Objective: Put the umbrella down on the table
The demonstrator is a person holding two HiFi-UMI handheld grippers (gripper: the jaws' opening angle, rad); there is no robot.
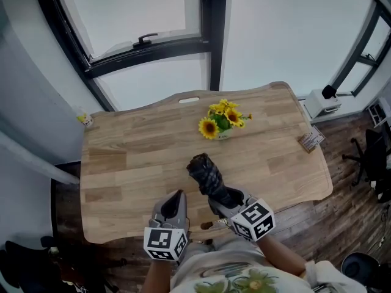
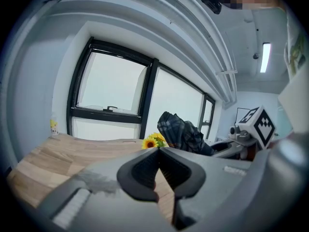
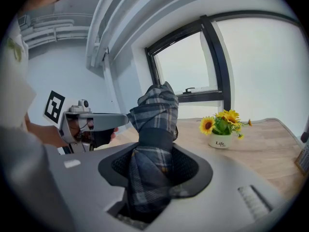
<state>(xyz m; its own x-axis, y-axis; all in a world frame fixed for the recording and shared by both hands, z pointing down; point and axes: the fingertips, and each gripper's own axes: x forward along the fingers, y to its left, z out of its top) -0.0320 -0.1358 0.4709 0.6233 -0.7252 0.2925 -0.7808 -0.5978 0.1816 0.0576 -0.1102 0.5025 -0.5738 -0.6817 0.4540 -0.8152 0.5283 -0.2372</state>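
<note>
A folded dark plaid umbrella sticks up and away from me over the near middle of the wooden table. My right gripper is shut on its lower part. In the right gripper view the umbrella fills the gap between the jaws of the right gripper, wrapped by a dark strap. My left gripper hovers just left of it at the table's front edge, apart from the umbrella. Its jaws meet at the tip, with nothing in the left gripper. The umbrella shows to its right.
A small pot of sunflowers stands beyond the umbrella at the table's far middle. A little yellow bottle sits at the far left corner and a small card stack at the right edge. Windows rise behind; an office chair stands right.
</note>
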